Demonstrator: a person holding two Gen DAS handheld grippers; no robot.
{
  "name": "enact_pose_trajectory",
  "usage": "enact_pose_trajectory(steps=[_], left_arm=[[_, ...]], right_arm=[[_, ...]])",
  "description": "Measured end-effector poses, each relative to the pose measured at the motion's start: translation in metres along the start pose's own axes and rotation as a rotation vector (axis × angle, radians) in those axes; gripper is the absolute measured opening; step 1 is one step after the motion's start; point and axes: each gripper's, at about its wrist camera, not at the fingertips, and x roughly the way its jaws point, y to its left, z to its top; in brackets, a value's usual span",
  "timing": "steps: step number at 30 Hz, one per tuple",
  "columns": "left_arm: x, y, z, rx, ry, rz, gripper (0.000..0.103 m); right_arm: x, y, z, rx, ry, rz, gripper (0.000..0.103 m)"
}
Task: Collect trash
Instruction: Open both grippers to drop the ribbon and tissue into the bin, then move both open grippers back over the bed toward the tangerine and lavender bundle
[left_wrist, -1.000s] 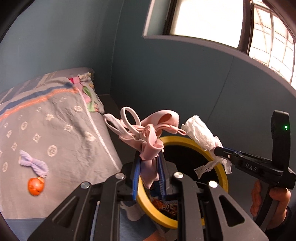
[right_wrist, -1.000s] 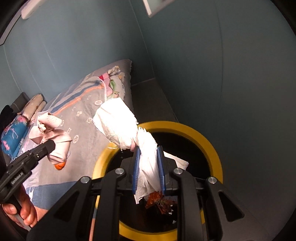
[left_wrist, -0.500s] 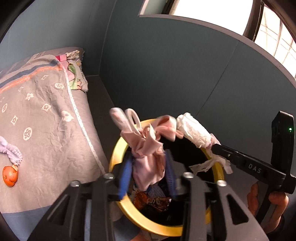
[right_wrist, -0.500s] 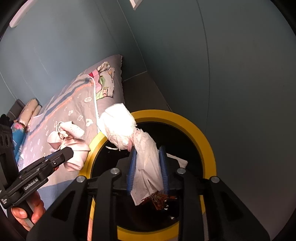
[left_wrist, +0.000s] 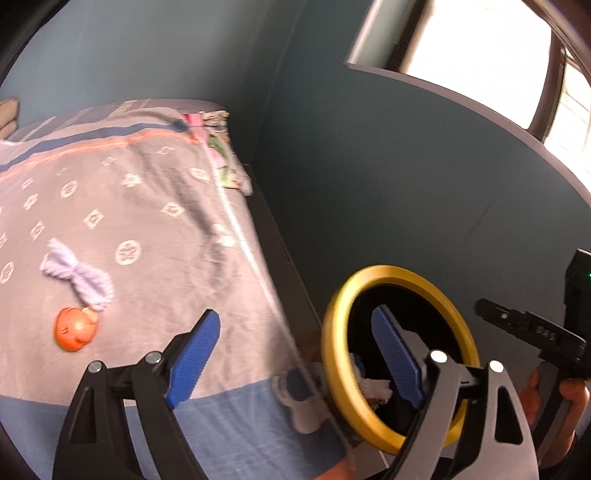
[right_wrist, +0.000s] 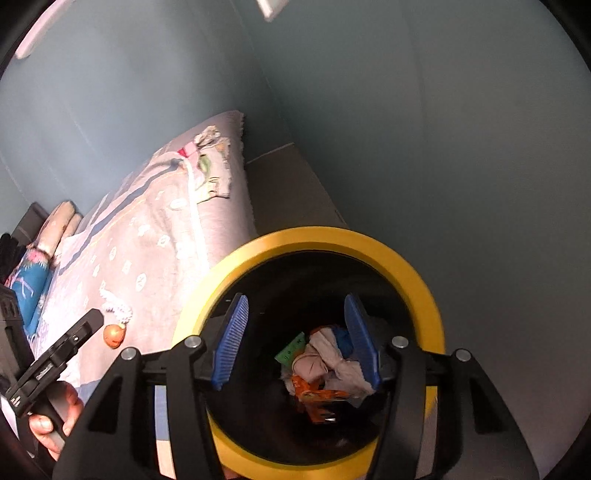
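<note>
Bed: left, an orange toy lies on it
Left gripper: jaws just opened wide, empty
Right gripper: jaws just opened, empty, over bin
Bin: right of bed
Trash: inside bin

Left tool just opened — nothing between — beside yellow-rimmed bin.

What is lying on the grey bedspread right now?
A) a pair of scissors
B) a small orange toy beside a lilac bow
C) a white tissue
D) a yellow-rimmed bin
B: the small orange toy lies on the bedspread beside the lilac bow.
</note>
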Motion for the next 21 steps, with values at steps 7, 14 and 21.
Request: enact_pose_trajectory(steps=[7,14,21], left_arm=[[-0.011,0.052,-0.005,-0.056,-0.022,0.089,0.082],[-0.015,0.109,-0.012,-0.141,-0.01,0.168,0.082],[-0.017,0.165,-0.02,-0.219,-0.008,0.234,0.082]], right_arm=[[0.013,0.058,0.013,-0.099,0.014,0.074,0.053],[0.048,0.138,0.021,-0.221,0.068,0.153,0.053],[0.09,0.226,0.017,-0.355,0.146,0.229,0.053]])
